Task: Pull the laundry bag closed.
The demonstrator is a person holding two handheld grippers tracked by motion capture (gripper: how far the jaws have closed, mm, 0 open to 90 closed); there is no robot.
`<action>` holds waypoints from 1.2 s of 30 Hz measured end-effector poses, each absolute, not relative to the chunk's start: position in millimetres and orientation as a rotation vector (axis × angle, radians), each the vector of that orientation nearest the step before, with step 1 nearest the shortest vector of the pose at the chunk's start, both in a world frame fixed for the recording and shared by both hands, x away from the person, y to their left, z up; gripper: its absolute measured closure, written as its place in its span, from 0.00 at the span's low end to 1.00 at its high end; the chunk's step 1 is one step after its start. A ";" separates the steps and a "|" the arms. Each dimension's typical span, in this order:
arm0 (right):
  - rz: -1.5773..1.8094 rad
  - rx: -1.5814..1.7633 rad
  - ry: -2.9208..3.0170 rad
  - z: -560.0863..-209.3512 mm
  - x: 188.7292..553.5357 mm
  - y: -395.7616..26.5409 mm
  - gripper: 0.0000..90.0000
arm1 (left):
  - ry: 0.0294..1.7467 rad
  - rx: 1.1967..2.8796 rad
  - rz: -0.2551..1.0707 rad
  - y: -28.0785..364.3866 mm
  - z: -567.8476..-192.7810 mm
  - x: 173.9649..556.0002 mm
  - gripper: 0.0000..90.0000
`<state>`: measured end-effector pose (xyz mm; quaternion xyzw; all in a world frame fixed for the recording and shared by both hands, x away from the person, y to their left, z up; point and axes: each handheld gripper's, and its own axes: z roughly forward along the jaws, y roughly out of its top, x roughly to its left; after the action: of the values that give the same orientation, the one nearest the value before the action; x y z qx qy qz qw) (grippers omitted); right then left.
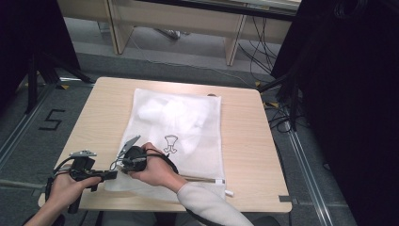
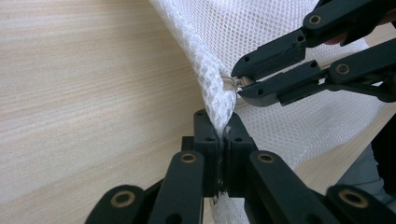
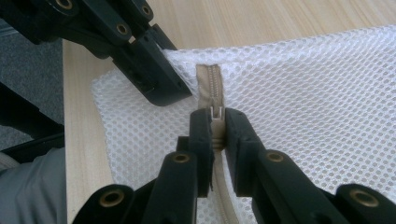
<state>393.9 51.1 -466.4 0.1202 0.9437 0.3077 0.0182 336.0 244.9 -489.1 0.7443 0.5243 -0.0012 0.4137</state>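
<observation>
White mesh laundry bag [image 1: 176,141] lay flat on the wooden table [image 1: 244,141], its zipper edge nearest the person. At the bag's near left corner, the left gripper [image 2: 219,135] was clamped on bunched mesh, while the right gripper [image 3: 217,126] pinched the zipper pull [image 3: 215,113] just beside it. Light, limp and stretchy, the bag probably needed that corner held firmly while the pull was worked.

Mesh bag [image 1: 188,127] flat on desk [image 1: 244,141], zipper [image 3: 215,93] along near edge; both hand-held grippers at its near-left corner, left hand-held gripper [image 1: 113,175] left of right hand-held gripper [image 1: 120,165].
</observation>
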 end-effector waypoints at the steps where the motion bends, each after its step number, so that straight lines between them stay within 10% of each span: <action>1: 0.956 0.373 2.931 -466.4 393.9 51.1 0.92 | 1.318 1.871 -0.003 244.9 -489.1 336.0 0.96; 36: 0.873 0.433 2.985 -475.8 392.7 41.8 0.92 | 1.315 1.851 0.002 244.2 -486.4 334.8 0.96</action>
<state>392.7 41.8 -475.8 0.1378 0.9506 0.2780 0.0007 334.8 244.2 -486.4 0.7391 0.5250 0.0007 0.4221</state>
